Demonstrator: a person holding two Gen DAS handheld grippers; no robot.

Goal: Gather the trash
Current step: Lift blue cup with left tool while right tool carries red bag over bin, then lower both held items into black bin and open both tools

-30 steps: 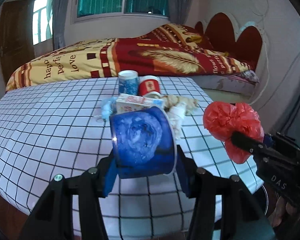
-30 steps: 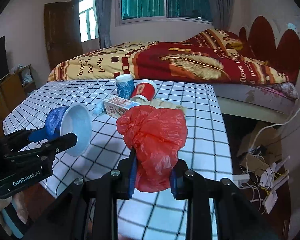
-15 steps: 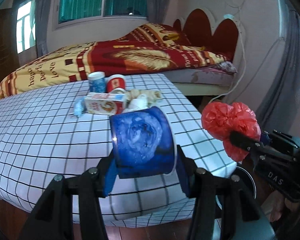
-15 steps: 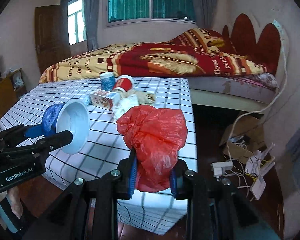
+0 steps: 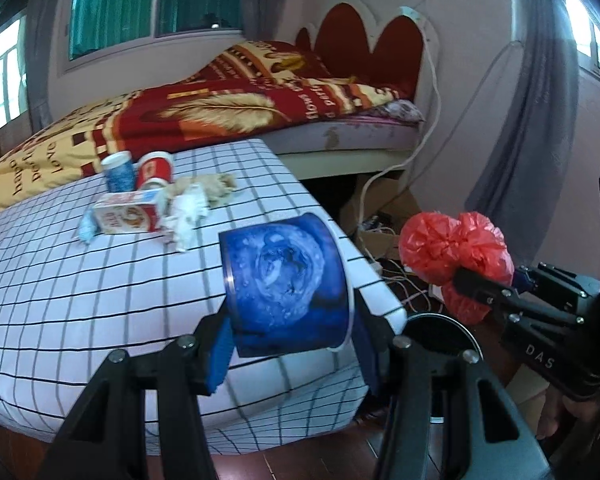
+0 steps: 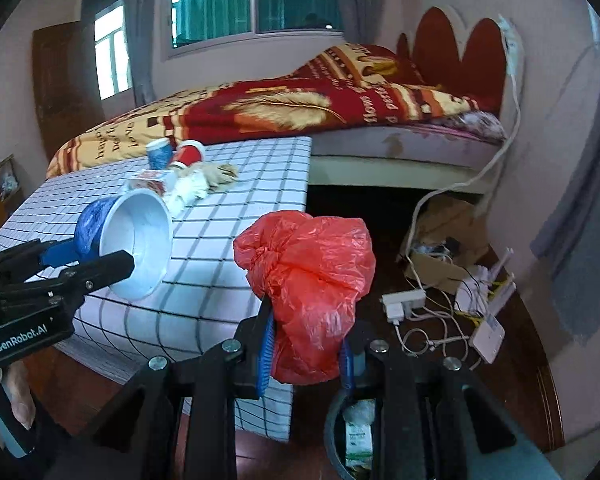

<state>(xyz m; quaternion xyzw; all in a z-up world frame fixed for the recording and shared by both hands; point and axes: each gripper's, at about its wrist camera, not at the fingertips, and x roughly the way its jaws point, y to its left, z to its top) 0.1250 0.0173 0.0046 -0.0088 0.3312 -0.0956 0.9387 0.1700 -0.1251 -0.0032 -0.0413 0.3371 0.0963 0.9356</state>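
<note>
Blue paper cup [image 5: 286, 286] clamped on its side between the fingers of the left gripper [image 5: 292, 344], white mouth [image 6: 138, 242] facing right, held in the air over the corner of the checked table [image 5: 80, 280]. Red plastic bag [image 6: 310, 288] pinched at its lower part by the narrowly closed right gripper [image 6: 304, 354], bulk bunched above the fingertips, off the table edge and above the dark bin [image 6: 354, 436] on the floor. Remaining on the table, well apart from both grippers: carton [image 5: 126, 216], two cups [image 5: 138, 170], crumpled tissue [image 5: 190, 210].
</note>
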